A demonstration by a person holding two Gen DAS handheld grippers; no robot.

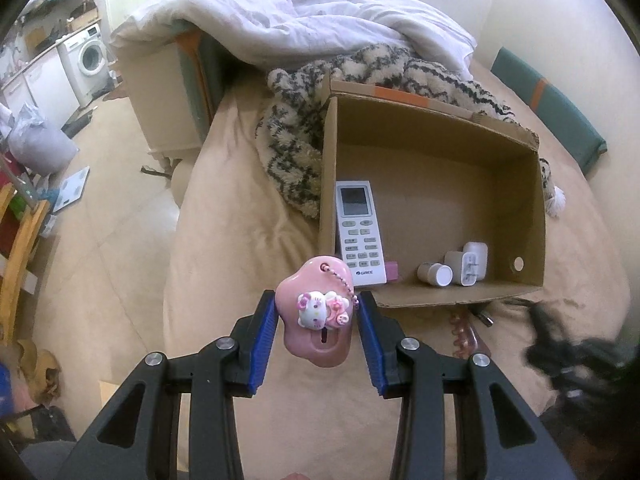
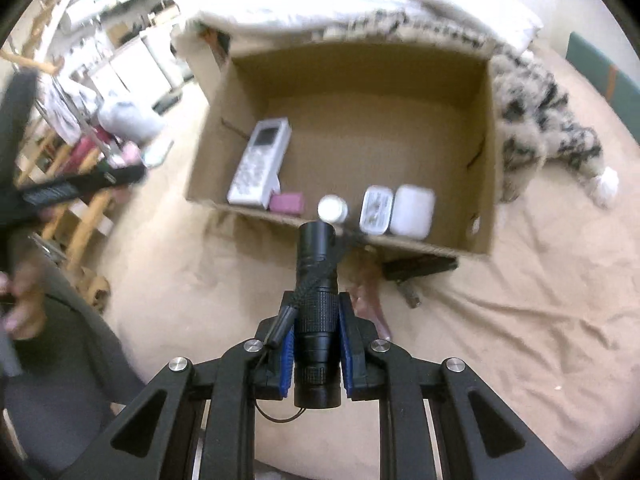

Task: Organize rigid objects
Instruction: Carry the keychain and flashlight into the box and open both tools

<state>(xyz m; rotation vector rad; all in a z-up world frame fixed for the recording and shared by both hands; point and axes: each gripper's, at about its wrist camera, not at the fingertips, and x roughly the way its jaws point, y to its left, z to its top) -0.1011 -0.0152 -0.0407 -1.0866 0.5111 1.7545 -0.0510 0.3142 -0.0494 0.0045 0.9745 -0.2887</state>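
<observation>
The left tongs (image 1: 318, 322) pinch a pink charm case (image 1: 316, 316), light, glossy, likely slippery. The right tongs (image 2: 317, 344) clench a black flashlight (image 2: 317, 312) by its knurled barrel, stiff and heavier, near the cardboard box (image 2: 490, 152) on the bed's edge.

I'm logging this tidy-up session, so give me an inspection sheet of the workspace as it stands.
Surface: beige bedsheet, wrinkled.
Job's things: open cardboard box on the bed, holding a white remote, a small pink block, a white cylinder and two white adapters.
Clutter: patterned fuzzy blanket behind the box, white duvet, a dark clip-like object in front of the box.
Grippers: left gripper around a pink Hello Kitty charm; right gripper shut on a black flashlight.
Cables: the flashlight's thin lanyard hangs in a loop below it.
Surroundings: washing machine, wooden shelving.
</observation>
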